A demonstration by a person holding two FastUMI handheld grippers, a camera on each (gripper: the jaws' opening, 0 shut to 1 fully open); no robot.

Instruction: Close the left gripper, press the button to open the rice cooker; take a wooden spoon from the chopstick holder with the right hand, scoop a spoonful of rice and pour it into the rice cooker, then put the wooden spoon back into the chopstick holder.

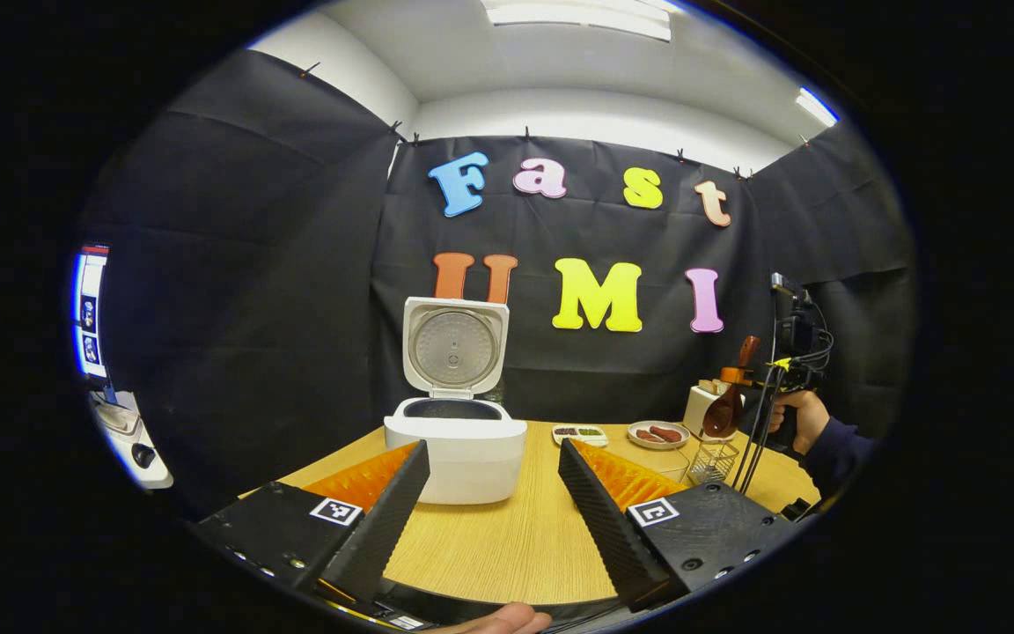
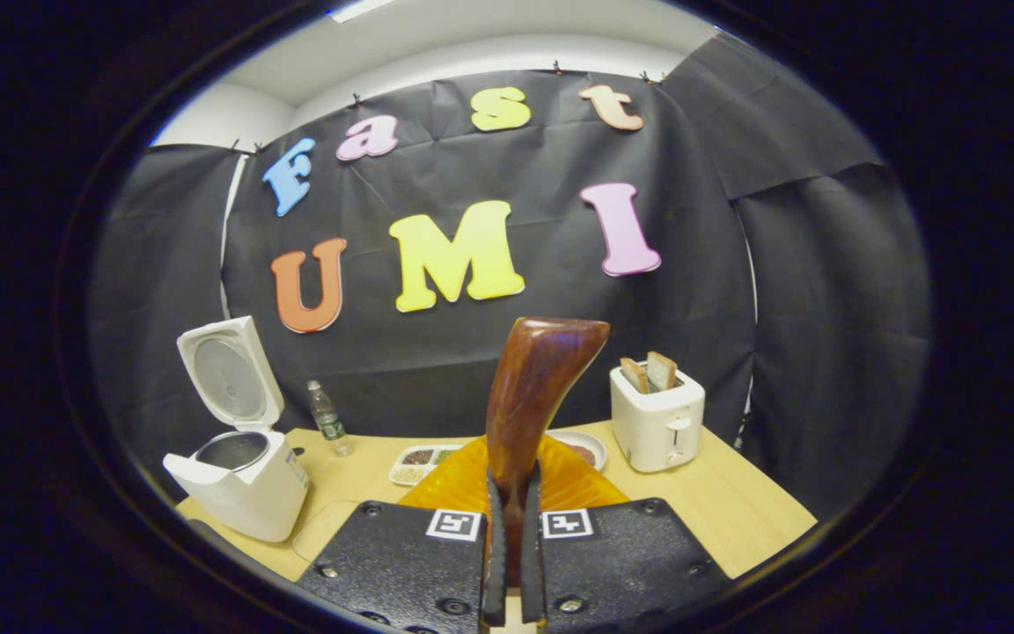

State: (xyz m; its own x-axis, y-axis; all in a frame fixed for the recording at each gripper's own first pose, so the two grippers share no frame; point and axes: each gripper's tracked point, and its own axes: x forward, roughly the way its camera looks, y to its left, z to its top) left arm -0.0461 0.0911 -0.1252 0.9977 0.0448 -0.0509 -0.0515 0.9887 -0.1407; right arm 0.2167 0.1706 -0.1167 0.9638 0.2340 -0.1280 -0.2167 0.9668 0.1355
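The white rice cooker [image 1: 454, 453] stands on the wooden table [image 1: 516, 537] with its lid [image 1: 454, 345] swung up and the pot uncovered. My left gripper [image 1: 494, 451] hovers in front of it, open, fingers wide apart with nothing between them. At the far right, a hand holds my right gripper [image 1: 784, 370] with the wooden spoon [image 1: 725, 407], bowl end down, just above the wire chopstick holder [image 1: 714, 460]. In the right gripper view, my right gripper [image 2: 511, 482] is shut on the wooden spoon [image 2: 533, 387], whose handle stands upright. The rice cooker [image 2: 243, 484] sits at the left.
A white toaster [image 2: 657, 418] with bread stands at the back right. A sectioned tray [image 2: 419, 460], a plate [image 2: 584, 449] and a small bottle [image 2: 327, 418] line the back of the table. A plate of sausages [image 1: 658, 434] lies near the holder.
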